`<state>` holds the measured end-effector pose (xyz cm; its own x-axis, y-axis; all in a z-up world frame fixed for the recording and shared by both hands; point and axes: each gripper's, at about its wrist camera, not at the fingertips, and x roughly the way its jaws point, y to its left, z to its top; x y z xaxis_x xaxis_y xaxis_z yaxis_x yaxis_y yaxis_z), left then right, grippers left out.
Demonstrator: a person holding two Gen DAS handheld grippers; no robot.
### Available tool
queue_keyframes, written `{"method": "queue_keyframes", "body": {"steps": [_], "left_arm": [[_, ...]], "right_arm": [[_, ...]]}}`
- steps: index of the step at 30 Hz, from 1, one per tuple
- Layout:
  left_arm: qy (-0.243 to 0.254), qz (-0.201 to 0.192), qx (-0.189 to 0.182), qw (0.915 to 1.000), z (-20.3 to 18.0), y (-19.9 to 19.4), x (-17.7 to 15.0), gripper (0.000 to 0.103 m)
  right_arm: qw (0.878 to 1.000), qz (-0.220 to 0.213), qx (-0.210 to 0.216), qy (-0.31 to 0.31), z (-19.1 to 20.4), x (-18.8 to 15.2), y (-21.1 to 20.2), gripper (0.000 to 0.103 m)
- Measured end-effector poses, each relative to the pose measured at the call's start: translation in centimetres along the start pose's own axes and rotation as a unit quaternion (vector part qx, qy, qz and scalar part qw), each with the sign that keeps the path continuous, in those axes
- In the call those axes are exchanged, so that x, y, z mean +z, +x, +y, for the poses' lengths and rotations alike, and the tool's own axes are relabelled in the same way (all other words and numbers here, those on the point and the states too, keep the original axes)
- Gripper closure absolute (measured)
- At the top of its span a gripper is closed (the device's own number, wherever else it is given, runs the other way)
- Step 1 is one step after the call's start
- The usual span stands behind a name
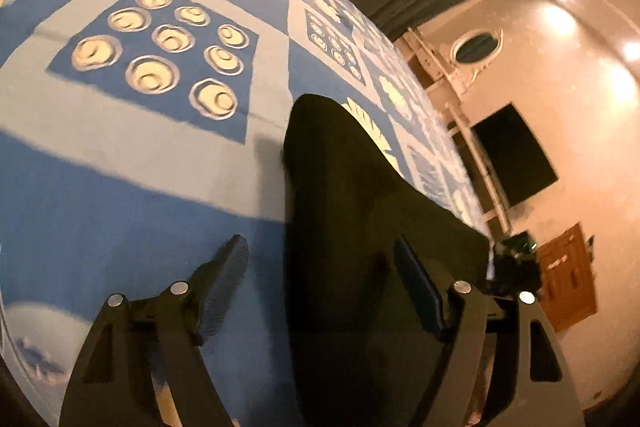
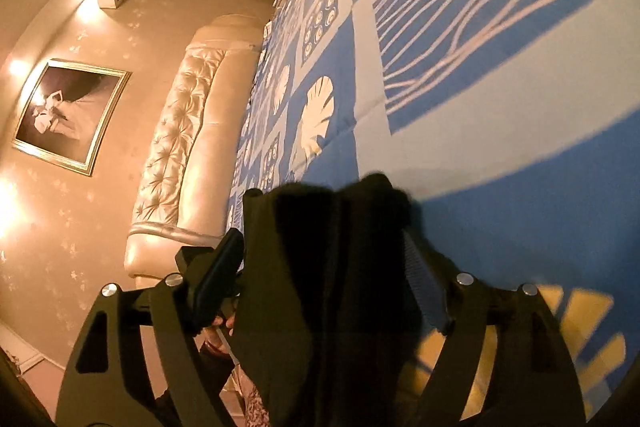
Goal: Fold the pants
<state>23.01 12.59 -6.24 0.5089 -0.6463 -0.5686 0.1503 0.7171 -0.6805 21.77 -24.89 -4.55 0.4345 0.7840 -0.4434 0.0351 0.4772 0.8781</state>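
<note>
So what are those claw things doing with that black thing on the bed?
A person holds a gripper in each hand and is folding dark pants on a blue patterned bedspread. The left gripper and right gripper each have open fingers either side of the cloth, not clamped. The pants look bunched, not yet neatly folded.

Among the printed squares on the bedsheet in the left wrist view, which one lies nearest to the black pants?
The leaf square: the black pants cover part of its pale leaf. The big ring-pattern square is apart from them, across a pale band of sheet.
</note>
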Motion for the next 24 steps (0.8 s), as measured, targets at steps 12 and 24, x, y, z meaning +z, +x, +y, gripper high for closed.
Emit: {"method": "queue_keyframes", "body": {"steps": [12,24], "left_arm": [[0.006,-0.004,-0.009,0.9999,0.2,0.3,2.0,0.034],[-0.022,0.001,-0.013,0.9997,0.9,1.9,4.2,0.033]], "right_arm": [[1.0,0.015,0.012,-0.006,-0.7,0.7,0.5,0.039],[0.998,0.001,-0.051,-0.048,1.0,1.9,-0.6,0.025]]}}
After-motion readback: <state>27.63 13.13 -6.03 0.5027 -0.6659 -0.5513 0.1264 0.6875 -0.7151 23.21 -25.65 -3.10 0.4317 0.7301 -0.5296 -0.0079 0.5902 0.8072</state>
